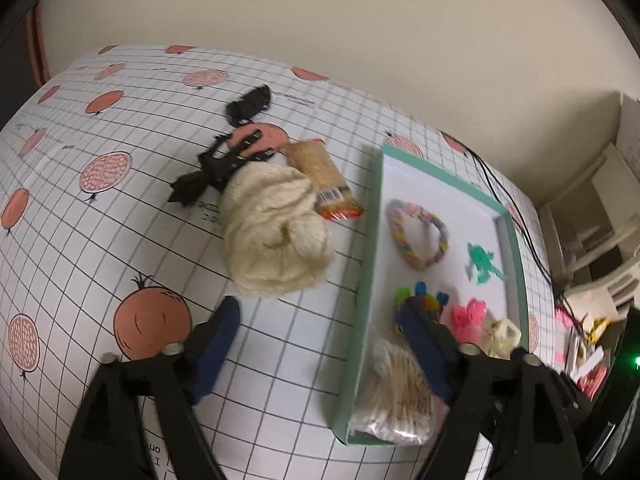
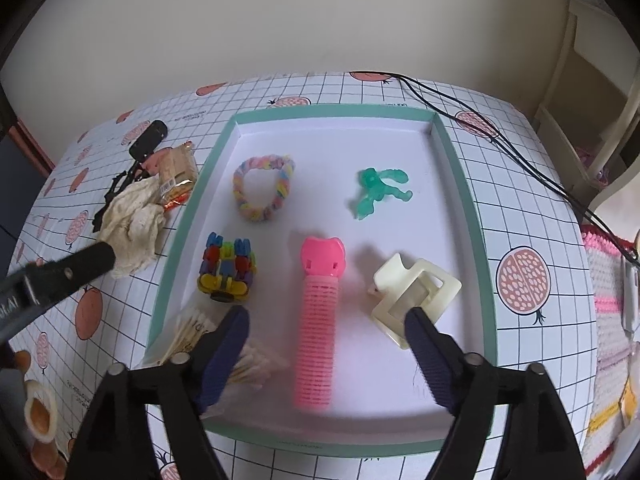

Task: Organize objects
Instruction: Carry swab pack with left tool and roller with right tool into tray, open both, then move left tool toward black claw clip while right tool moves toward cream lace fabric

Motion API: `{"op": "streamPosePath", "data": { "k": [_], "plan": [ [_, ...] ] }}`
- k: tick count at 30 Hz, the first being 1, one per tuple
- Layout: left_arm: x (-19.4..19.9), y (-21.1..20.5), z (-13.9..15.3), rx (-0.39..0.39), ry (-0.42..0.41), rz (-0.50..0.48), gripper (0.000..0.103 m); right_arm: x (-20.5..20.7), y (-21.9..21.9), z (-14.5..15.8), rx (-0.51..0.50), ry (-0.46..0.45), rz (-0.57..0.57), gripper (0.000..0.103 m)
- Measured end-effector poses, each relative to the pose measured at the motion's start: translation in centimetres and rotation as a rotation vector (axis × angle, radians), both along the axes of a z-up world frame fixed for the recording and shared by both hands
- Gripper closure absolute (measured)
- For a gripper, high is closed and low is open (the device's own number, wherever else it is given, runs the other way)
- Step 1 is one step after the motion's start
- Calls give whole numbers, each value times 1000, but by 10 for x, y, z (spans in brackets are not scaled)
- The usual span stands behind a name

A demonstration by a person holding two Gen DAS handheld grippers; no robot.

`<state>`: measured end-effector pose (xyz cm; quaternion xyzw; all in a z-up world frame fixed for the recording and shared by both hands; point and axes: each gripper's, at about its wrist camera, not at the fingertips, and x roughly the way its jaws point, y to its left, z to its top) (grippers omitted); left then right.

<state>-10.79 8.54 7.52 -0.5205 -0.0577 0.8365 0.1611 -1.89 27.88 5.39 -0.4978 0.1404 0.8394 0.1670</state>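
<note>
The left gripper had its fingers spread wide near the cloth. The right gripper, fingers also wide, hung over the tray.

Black frames; navy ribbed fingers

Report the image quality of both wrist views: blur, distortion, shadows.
Left wrist view: strong fisheye bending of the tablecloth grid, slight motion blur on the cream cloth and tray edge. Right wrist view: sharper, soft shadows beside the pink hair roller and cream claw clip; corners vignetted.
</note>
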Motion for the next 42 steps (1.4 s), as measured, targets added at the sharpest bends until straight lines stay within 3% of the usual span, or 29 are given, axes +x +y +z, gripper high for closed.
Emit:
{"op": "streamPosePath", "data": {
  "k": [2, 6, 17, 25, 31, 34, 37, 42],
  "plan": [
    [-3, -5, -1, 8, 3, 22, 13, 0, -1, 0, 7, 3, 1, 8],
    [-5, -13, -2, 8, 20, 60, 0, 2, 1, 0, 8, 16, -14, 0],
    [-8, -23, 1, 8, 55, 97, 0, 3, 3, 5, 15, 45, -38, 0],
    [-17, -41, 6, 110, 27, 108, 0, -5, -9, 17, 23, 81, -5, 0],
    [-30, -64, 19, 151, 39, 121, 0, -17, -21, 35, -32, 109, 35, 0],
    [-41, -76, 18, 178, 5, 114, 0, -31, -25, 40, -57, 98, 62, 0],
    [-52, -87, 22, 154, 1, 117, 0, -44, -31, 43, -6, 69, 88, 0],
    [-68, -94, 40, 120, 26, 114, 0, -69, -33, 48, -76, 86, 94, 0]
  ]
}}
